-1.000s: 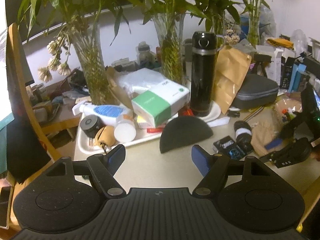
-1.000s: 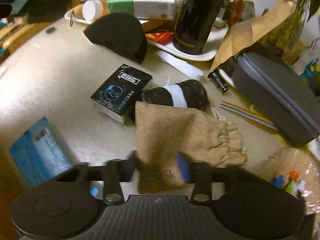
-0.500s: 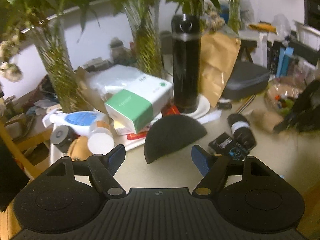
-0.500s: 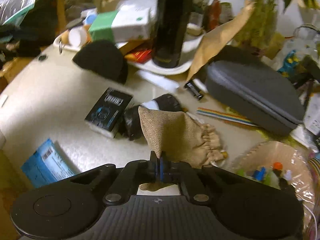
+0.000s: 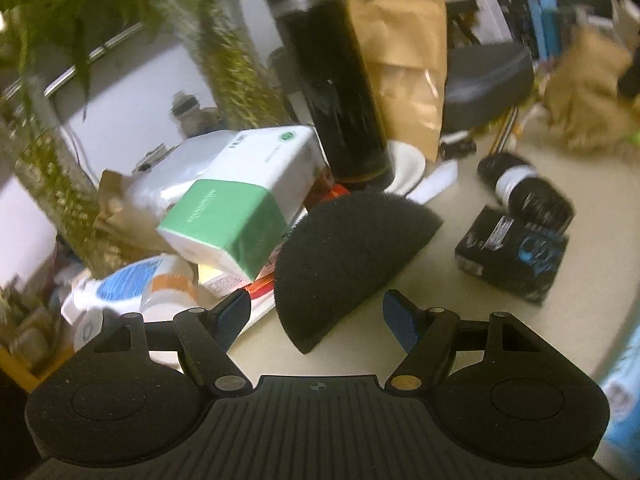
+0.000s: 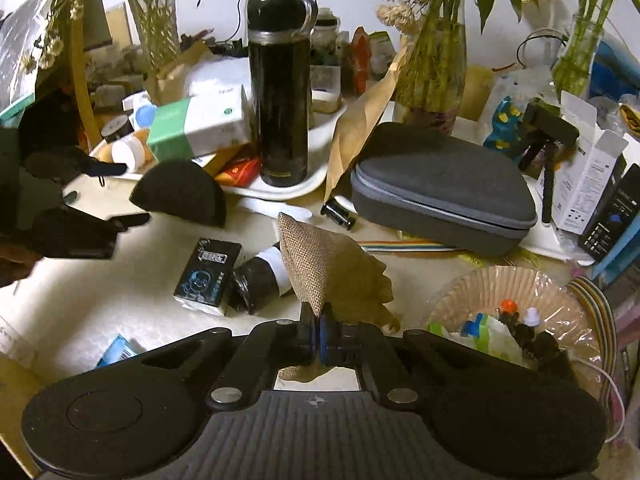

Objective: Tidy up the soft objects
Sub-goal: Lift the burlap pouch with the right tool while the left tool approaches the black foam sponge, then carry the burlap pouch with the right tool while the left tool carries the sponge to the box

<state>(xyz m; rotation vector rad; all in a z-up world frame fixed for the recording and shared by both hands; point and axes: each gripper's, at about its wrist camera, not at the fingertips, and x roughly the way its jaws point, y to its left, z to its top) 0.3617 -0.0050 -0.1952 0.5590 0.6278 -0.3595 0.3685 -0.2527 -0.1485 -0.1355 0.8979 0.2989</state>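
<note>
While R gripper (image 6: 319, 334) pinches burlap pouch (image 6: 320, 260) – corner up – L gripper (image 5: 316, 314) gapes wide, empty.

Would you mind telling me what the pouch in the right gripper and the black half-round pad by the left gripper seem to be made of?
The pouch, pinched in the shut right gripper, looks like burlap: tan, matte, with a coarse open weave. The half-round pad, lying before the open left gripper, looks like black foam or sponge, with a fuzzy, porous, dull surface; which one is unclear.

A black flask (image 6: 280, 92) stands beside a grey case (image 6: 444, 188).
</note>
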